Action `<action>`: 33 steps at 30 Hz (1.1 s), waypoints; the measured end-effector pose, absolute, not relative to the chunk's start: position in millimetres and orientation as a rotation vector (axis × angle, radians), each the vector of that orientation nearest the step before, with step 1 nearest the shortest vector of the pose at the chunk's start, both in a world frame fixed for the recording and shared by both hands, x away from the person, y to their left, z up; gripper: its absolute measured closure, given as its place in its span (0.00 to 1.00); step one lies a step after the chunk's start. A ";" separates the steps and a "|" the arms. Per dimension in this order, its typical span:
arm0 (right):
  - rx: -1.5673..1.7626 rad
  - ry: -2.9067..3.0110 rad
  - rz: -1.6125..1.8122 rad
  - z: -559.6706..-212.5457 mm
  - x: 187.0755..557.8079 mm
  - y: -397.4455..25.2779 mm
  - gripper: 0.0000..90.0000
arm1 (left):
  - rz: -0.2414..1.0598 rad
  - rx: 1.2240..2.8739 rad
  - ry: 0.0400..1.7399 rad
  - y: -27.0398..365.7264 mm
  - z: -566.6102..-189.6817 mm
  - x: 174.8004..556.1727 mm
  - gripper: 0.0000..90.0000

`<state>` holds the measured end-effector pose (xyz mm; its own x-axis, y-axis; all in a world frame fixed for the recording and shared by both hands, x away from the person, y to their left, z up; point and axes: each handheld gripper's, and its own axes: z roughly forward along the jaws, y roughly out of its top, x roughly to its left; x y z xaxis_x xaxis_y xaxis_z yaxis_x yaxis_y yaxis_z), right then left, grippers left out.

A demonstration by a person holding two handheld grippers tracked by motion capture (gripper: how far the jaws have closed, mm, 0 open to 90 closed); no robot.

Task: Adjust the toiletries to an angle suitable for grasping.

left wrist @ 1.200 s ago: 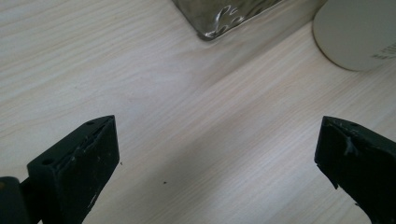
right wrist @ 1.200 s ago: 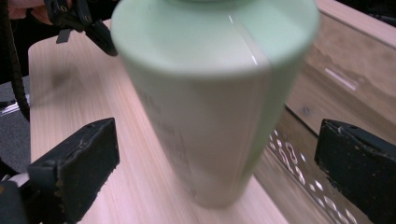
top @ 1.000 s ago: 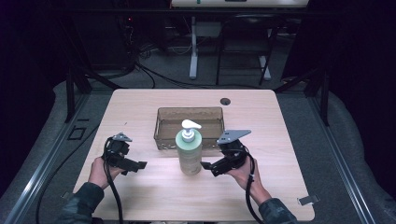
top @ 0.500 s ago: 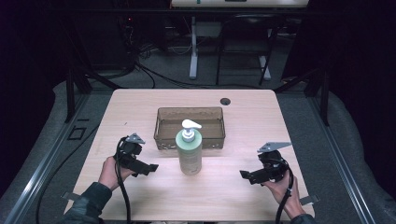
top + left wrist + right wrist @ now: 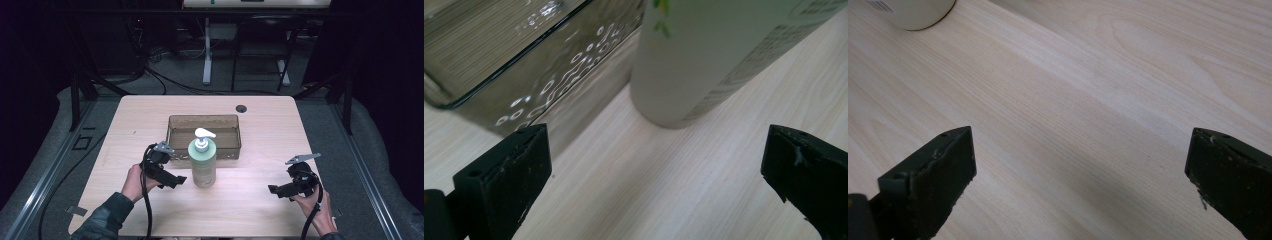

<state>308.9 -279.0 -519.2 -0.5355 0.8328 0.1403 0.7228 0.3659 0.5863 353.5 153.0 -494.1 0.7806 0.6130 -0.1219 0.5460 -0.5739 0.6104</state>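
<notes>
A pale green pump bottle [image 5: 202, 162] with a white pump head stands upright on the table, just in front of a clear brown plastic tray [image 5: 176, 123]. My left gripper [image 5: 177, 180] is open, close to the bottle's left side; in the left gripper view the bottle's base [image 5: 704, 55] and the tray wall [image 5: 539, 85] lie ahead between wide jaws. My right gripper [image 5: 274, 190] is open over bare wood to the bottle's right, well apart from it. The right gripper view catches the bottle's base [image 5: 918, 12] at the top left corner.
The light wooden table [image 5: 260, 135] has a small dark round hole [image 5: 241, 108] near its far edge. Beyond the table are desk legs and cables on a grey floor. A metal rail runs along each side.
My right gripper let go of the bottle and drew back to the right, then eased slightly inward. My left gripper moved rightward toward the bottle.
</notes>
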 end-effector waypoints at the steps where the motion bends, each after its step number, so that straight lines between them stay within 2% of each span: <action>1: 1.407 2.442 0.906 -519.2 308.9 -279.0 0.00 | 0.135 2.318 0.849 149.6 -493.3 353.2 0.00; 19: 1.426 2.463 0.869 -523.9 308.8 -283.3 0.00 | 0.177 2.225 0.735 108.2 -466.2 353.7 0.00; 26: 1.414 2.473 0.865 -523.5 308.7 -284.9 0.00 | 0.254 2.205 0.724 98.9 -462.0 354.5 0.00; 29: 1.425 2.471 0.866 -523.8 308.7 -285.5 0.00 | 0.260 2.193 0.722 96.4 -461.3 355.0 0.08; 33: 1.423 2.474 0.867 -524.8 309.0 -286.1 0.00 | 0.244 2.190 0.710 94.1 -463.2 357.6 0.12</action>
